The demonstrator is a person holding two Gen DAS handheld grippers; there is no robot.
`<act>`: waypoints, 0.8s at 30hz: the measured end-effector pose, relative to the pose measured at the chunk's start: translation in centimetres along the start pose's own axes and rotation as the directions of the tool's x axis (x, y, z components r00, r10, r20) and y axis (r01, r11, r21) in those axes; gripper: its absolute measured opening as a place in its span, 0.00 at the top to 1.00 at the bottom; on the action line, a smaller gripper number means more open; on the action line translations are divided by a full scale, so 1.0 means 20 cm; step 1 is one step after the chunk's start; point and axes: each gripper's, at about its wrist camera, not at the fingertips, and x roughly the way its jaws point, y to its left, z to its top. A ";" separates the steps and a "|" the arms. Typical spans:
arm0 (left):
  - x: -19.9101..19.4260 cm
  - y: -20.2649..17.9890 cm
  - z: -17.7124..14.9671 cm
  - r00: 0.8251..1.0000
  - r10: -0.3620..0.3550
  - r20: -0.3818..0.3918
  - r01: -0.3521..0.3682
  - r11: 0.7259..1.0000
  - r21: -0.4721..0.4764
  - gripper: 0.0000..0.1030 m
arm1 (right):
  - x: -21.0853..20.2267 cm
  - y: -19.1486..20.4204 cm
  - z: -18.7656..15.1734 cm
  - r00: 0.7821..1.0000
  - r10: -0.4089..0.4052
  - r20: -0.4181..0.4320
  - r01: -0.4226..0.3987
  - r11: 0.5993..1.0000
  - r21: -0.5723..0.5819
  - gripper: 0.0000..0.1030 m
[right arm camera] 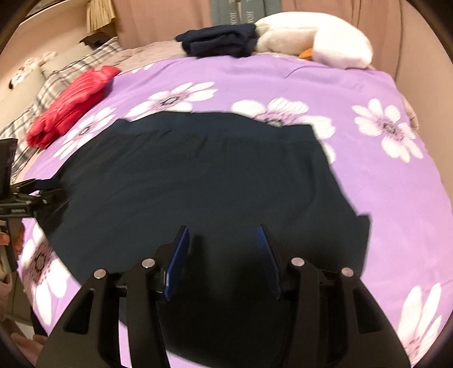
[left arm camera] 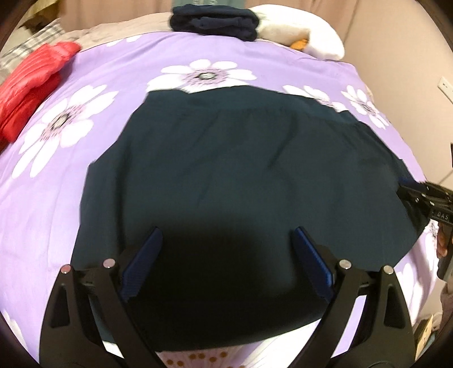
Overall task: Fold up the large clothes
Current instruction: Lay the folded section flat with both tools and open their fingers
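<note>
A large dark teal garment (left arm camera: 240, 158) lies spread flat on the purple flowered bedspread (left arm camera: 56, 169); it also shows in the right wrist view (right arm camera: 198, 175). My left gripper (left arm camera: 228, 235) is open, its blue pads over the garment's near edge, holding nothing. My right gripper (right arm camera: 222, 232) is open over the garment's near right part, empty. The right gripper shows at the right edge of the left wrist view (left arm camera: 407, 186), at the garment's side. The left gripper shows at the left edge of the right wrist view (right arm camera: 45, 184).
A folded red puffer jacket (left arm camera: 31, 85) lies at the far left of the bed. A folded navy garment (left arm camera: 215, 22) and a white plush toy (left arm camera: 300, 31) sit at the far edge. Plaid pillows (right arm camera: 56, 82) lie left. A wall (left arm camera: 410, 56) borders the right.
</note>
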 end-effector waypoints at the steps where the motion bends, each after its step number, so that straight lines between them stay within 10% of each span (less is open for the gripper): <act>1: -0.01 0.02 -0.02 1.000 0.007 0.011 -0.007 1.000 -0.006 0.08 | 0.01 0.00 -0.03 1.000 0.000 -0.013 0.000 1.000 0.007 0.51; 7: -0.14 0.21 -0.13 0.998 -0.037 0.043 0.040 0.995 -0.088 0.09 | -0.02 -0.11 -0.14 1.000 -0.019 -0.014 0.020 0.998 0.063 0.51; 14: -0.24 0.45 -0.21 0.997 0.072 0.016 -0.066 0.972 -0.225 0.09 | -0.13 -0.31 -0.24 0.995 -0.102 0.009 0.099 0.979 0.177 0.51; 24: -0.29 0.56 -0.29 0.998 -0.056 0.041 0.067 0.934 -0.350 0.24 | -0.30 -0.51 -0.37 0.994 -0.095 0.053 0.070 0.932 0.356 0.46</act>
